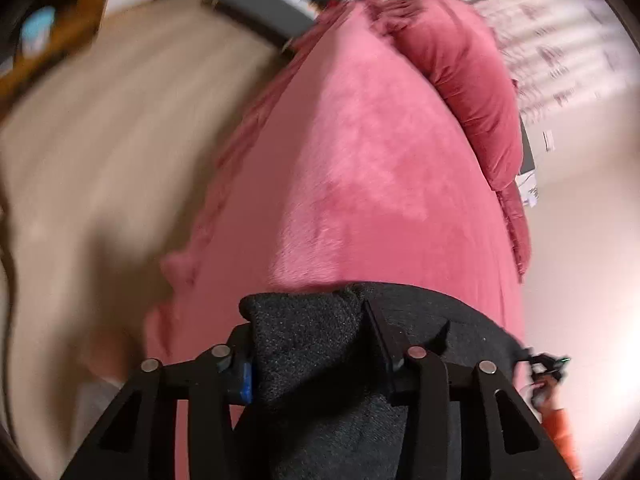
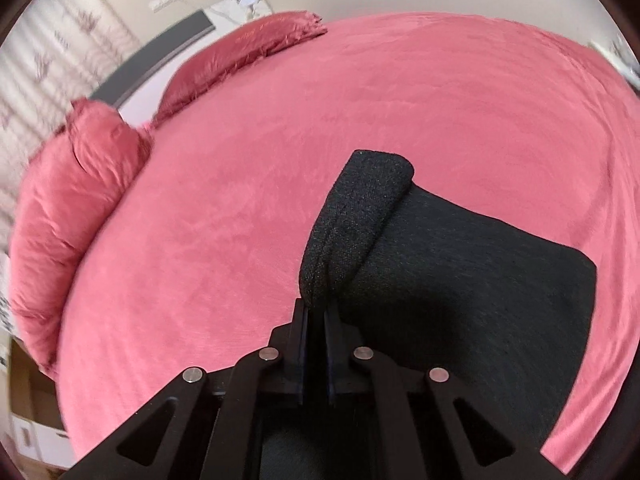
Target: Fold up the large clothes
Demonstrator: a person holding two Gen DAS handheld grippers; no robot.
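Grippers are both angled down over a pink bed cover point(image 2: 280, 184). Left gripper point(image 1: 316, 344) is seen with dark knit garment point(image 1: 304, 352) bunched between its fingers, which are clamped on the thick fold. Right gripper point(image 2: 316, 312) is pinched nearly together on a rolled edge of the same garment point(image 2: 460, 280), which is spread toward 3 o'clock. Open cover is left from 9 to 1 o'clock. Pillows point(image 2: 72, 200) are lined along the 9 to 11 o'clock edge. No readable writing is seen.

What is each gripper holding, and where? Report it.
Both hold the black garment: the right gripper pinches a bunched fold at its edge; the left gripper holds a thick wad.
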